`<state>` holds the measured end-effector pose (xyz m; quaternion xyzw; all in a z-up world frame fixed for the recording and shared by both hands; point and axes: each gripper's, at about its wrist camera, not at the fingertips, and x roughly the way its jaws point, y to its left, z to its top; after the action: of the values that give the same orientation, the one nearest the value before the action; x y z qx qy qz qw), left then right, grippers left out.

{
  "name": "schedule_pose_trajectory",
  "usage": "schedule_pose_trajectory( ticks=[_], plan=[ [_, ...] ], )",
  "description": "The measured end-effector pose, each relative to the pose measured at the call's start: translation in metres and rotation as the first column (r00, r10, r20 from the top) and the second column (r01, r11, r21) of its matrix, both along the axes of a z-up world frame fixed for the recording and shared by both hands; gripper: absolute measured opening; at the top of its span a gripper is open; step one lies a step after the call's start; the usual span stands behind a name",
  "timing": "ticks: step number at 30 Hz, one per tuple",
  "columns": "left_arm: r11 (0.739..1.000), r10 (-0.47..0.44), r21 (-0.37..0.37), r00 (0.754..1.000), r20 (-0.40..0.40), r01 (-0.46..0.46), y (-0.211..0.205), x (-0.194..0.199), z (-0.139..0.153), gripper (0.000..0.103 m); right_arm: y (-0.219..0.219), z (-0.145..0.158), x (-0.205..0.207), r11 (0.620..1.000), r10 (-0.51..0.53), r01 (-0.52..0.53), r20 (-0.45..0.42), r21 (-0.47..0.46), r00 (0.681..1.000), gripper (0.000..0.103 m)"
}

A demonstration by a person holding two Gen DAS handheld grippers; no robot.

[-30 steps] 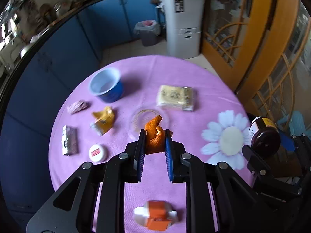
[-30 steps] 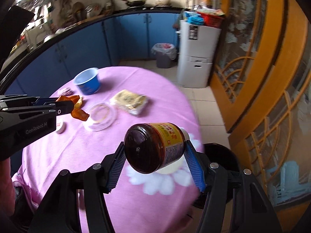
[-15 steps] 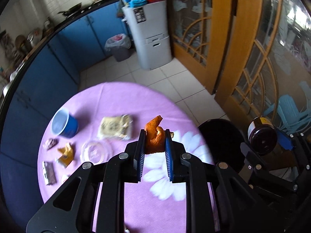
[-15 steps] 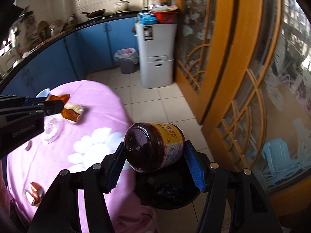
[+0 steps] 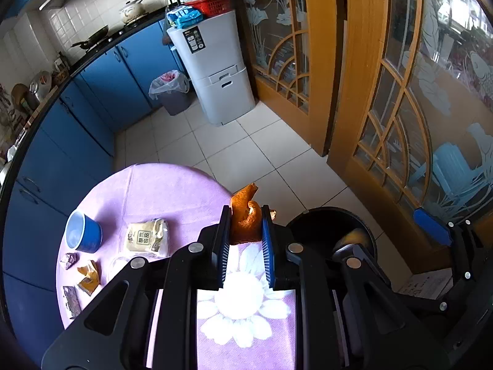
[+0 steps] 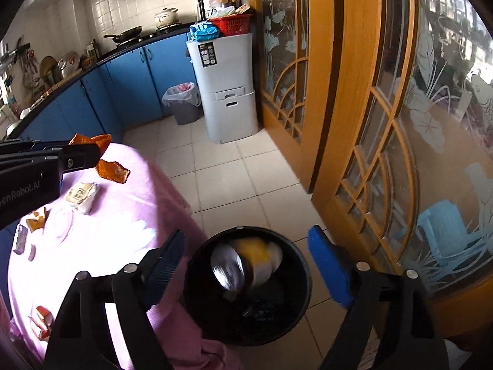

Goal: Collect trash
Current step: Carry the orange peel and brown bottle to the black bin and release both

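Right hand-held gripper [image 6: 246, 262] just opened wide, jar [image 6: 246, 262] blurred in black bin [image 6: 197, 317]; left hand-held gripper [image 5: 245, 240] clamps orange peel [image 5: 245, 222].

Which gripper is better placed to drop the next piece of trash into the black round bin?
Left. The left gripper holds the crumpled orange wrapper beside the black round bin; the right gripper has just opened, empty.

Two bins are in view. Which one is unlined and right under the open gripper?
The black bin beside the pink-clothed table, with the jar blurred inside it, sits below the open right gripper. The grey bin by the blue cabinets has a plastic liner.
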<state>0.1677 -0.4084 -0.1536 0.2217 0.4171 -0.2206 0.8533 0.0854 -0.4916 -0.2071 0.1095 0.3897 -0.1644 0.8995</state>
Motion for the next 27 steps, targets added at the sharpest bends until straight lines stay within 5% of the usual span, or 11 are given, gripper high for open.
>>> schedule_pose_trajectory(
  ticks=[23, 24, 27],
  plan=[
    [0.994, -0.108, 0.02, 0.994, -0.019, 0.108, -0.059, -0.014, -0.007, 0.028, -0.032, -0.011, -0.031, 0.996, -0.083, 0.083, -0.014, 0.03, 0.996, 0.08],
    [0.994, -0.105, 0.019, 0.994, -0.017, 0.106, -0.059, -0.013, -0.007, 0.037, -0.033, -0.011, -0.032, 0.996, -0.083, 0.084, -0.013, 0.032, 0.996, 0.08],
    [0.995, -0.094, -0.009, 0.995, 0.017, 0.095, -0.054, -0.012, -0.001, 0.093, -0.032, -0.011, -0.032, 0.996, -0.082, 0.083, -0.015, 0.033, 0.996, 0.08]
  ],
)
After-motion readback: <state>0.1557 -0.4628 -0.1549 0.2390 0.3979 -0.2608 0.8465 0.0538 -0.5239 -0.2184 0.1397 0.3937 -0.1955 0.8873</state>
